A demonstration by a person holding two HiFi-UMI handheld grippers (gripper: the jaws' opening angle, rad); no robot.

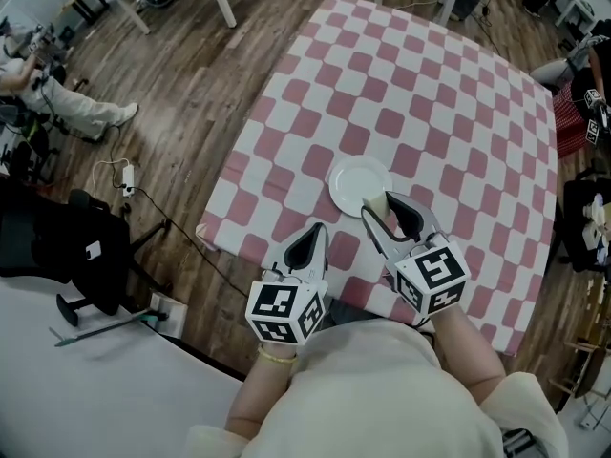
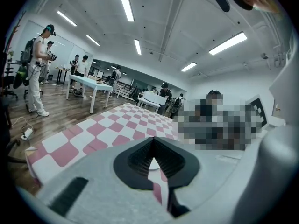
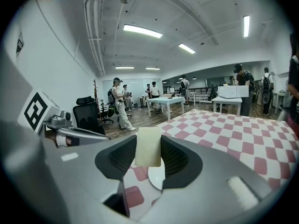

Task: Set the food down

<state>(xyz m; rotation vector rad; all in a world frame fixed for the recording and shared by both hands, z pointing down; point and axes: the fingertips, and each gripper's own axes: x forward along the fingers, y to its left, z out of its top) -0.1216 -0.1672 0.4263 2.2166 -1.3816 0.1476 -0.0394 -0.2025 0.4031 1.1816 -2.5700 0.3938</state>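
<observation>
Ahead of and beneath both tools I see the table (image 1: 458, 93) in its pink-and-white checked cloth. My left hand-held gripper (image 1: 318, 229) hangs over the table's near edge, beside the right one, jaws pressed together with nothing between them. My right hand-held gripper (image 1: 382, 206) is clamped on the food (image 3: 148, 146), a pale cream slab standing upright between its pads. The white plate (image 1: 355, 181) lies just under and ahead of the right jaw tips.

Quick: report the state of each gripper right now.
Left gripper: closed, holding nothing.
Right gripper: closed on a pale piece of food, above the white plate.
</observation>
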